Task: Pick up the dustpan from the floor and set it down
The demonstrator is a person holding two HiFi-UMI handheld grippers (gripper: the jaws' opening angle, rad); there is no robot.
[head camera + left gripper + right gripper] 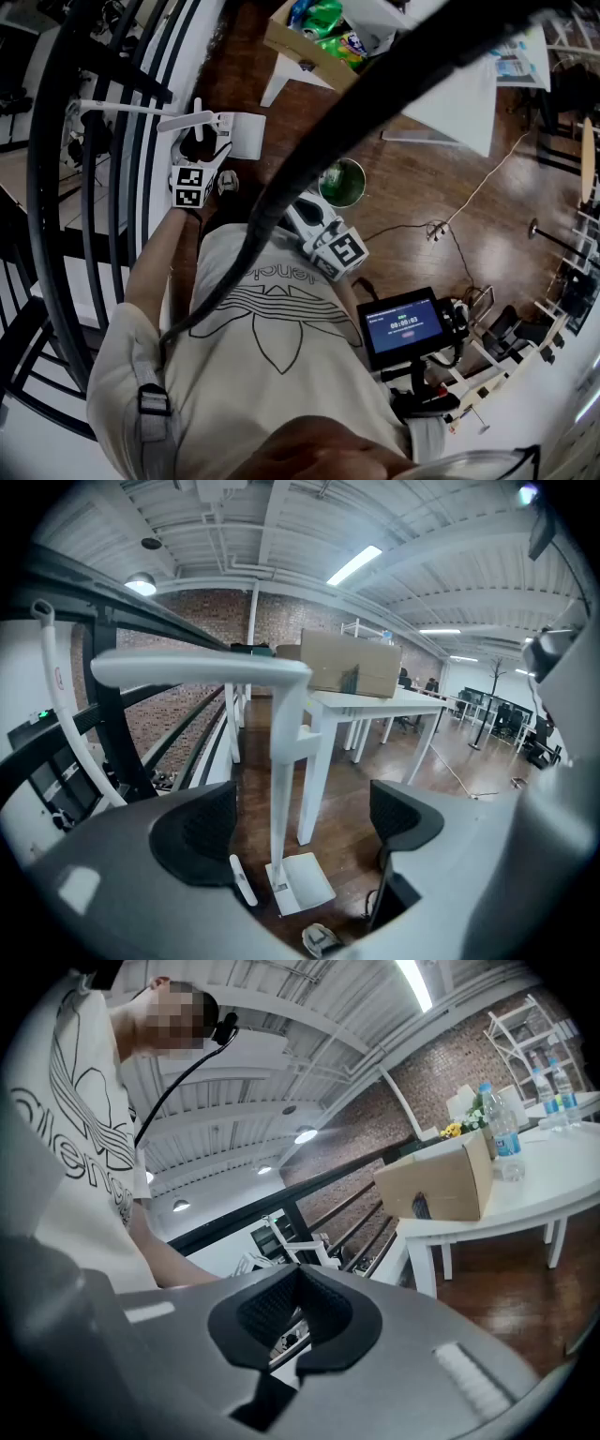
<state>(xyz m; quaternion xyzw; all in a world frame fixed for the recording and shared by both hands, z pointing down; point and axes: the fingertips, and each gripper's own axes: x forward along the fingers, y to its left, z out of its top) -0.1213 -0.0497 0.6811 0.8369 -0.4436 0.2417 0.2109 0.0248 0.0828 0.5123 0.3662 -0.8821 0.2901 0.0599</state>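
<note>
Wide-open left hand-held gripper [302, 794] frames the standing dustpan [280, 752] by its handle, seemingly ready to grasp, while the right hand-held gripper [298, 1279] hangs closed, empty.

The left gripper [305, 822] has its jaws wide apart. The upright handle of the dustpan [279, 789] stands in the gap, clear of both pads. A white table leg [316, 780] blocks passage just behind it, and the black railing [112, 724] closes the left side. To the right, a green bucket [342, 183] and a cable [487, 178] lie on the otherwise open wooden floor [422, 244].
</note>
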